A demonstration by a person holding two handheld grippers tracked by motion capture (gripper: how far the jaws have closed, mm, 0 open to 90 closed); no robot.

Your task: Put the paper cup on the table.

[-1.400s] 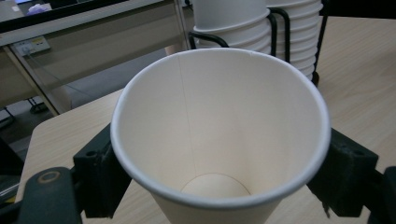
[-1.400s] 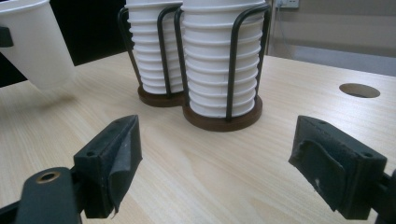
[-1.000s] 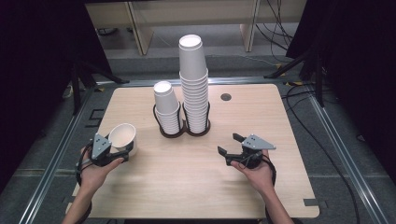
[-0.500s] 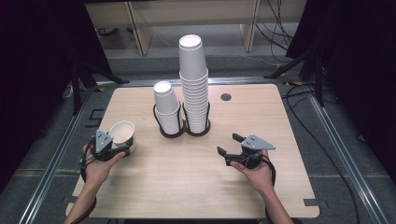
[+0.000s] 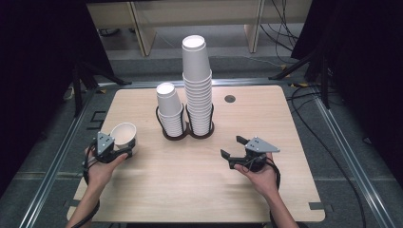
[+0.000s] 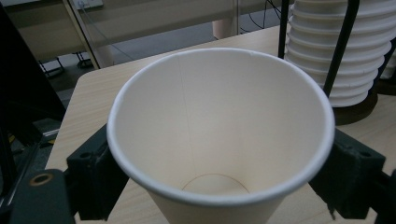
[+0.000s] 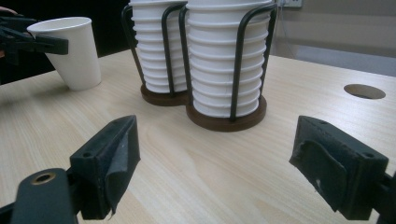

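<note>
A white paper cup [image 5: 124, 137] stands upright on the wooden table [image 5: 190, 185] near its left edge, mouth up and empty, its bare bottom visible in the left gripper view [image 6: 219, 135]. The left gripper [image 5: 119, 152] brackets it just under the rim, one black jaw on each side; the jaws have just been opening, and whether the pads still press on the cup wall cannot be told. In the right gripper view the cup [image 7: 70, 53] rests with its base on the table, leaning slightly. Toward the table's middle stands a dark wire cup holder [image 5: 164, 124] with two round bases side by side. Its left ring holds a short stack of upside-down paper cups [image 5: 169, 107], and its right ring holds a tall stack [image 5: 197, 80] that rises well above the wires. A small round hole [image 5: 230, 99] sits in the tabletop to the right of the stacks. The right gripper [image 5: 233, 147] rests low over the table's right half, its jaws spread wide with nothing between them.
</note>
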